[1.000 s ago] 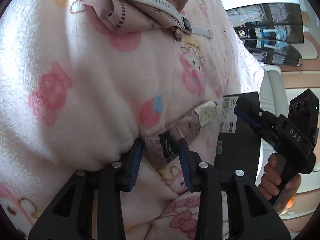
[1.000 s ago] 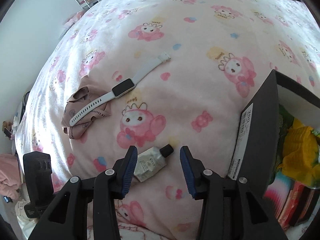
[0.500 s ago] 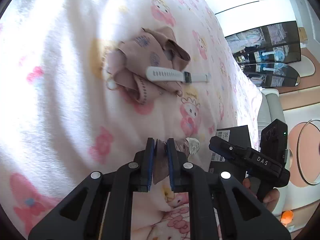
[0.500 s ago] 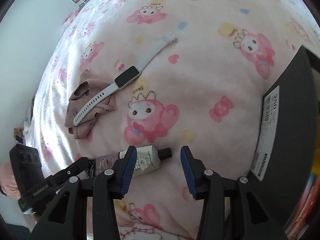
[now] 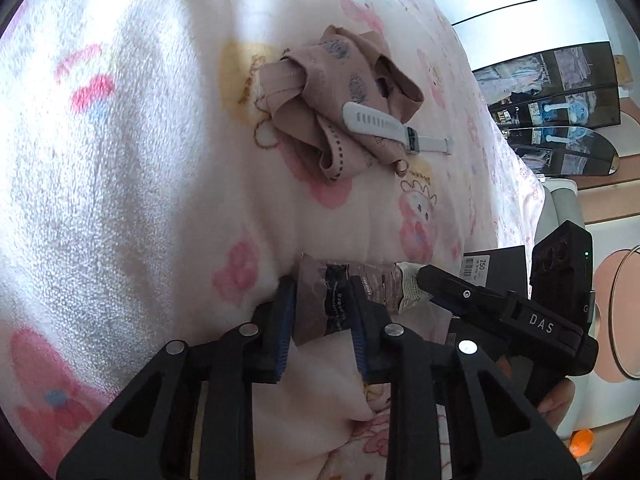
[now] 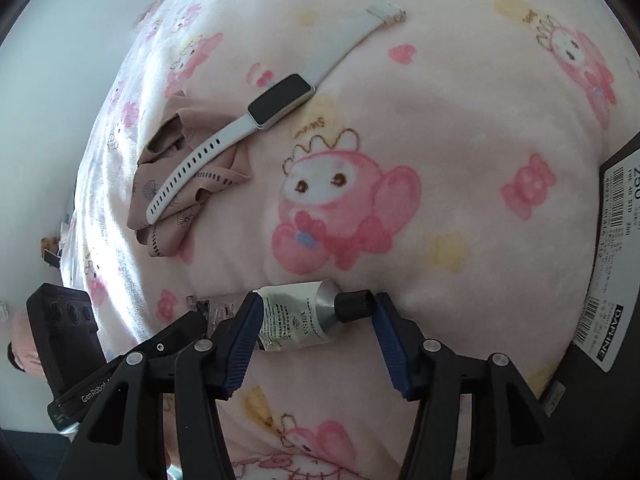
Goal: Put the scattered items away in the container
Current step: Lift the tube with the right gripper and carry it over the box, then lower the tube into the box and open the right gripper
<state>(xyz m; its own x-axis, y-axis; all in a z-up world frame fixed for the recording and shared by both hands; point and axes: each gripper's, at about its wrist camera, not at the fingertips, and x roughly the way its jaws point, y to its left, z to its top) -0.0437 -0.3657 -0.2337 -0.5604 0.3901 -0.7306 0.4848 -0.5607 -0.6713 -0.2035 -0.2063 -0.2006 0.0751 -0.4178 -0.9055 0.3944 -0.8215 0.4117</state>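
Because the tube (image 6: 298, 318) lies crosswise on the blanket (image 6: 460, 168), the right gripper (image 6: 316, 336) straddles it lengthwise, jaws having just been opening, the left pad against the crimped end and the right pad at the black cap, not yet squeezing; beside it the left gripper (image 5: 322, 320) has a crumpled sachet (image 5: 316, 300) between its pads, jaws having just been opening, and whether the pads press on it I cannot tell; the watch (image 6: 240, 128) rests across the brown cloth (image 6: 176, 200), well apart from the box (image 6: 616, 280), which is cut off at the frame edge, its inside unseen; the sachet's print is illegible.
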